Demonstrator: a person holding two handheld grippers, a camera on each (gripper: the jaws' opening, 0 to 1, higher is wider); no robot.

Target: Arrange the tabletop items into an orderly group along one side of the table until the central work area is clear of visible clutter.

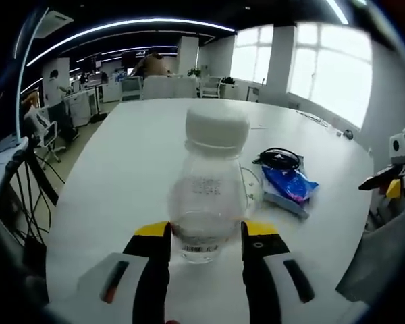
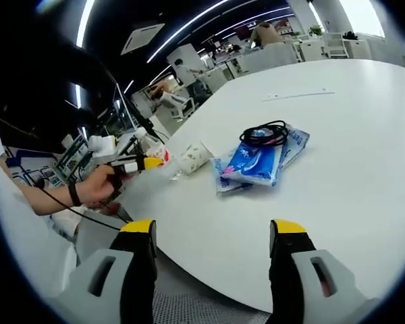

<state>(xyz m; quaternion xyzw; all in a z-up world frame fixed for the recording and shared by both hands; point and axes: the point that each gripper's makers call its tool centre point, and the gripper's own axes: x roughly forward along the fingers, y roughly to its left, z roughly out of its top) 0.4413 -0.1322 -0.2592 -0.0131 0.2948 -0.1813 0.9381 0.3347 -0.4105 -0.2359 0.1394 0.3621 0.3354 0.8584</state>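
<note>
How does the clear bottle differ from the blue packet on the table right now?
The clear bottle stands upright with a white cap; the blue packet lies flat. The bottle sits between the left gripper fingers, while the packet lies free, apart from both grippers. The packet carries a coiled black cable on top; nothing rests on the bottle. Both rest on the same white table.

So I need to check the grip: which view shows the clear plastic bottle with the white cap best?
The left gripper view: the clear plastic bottle with the white cap stands upright, close up, between the left gripper jaws. The right gripper view shows it small and far off at the table edge.
</note>
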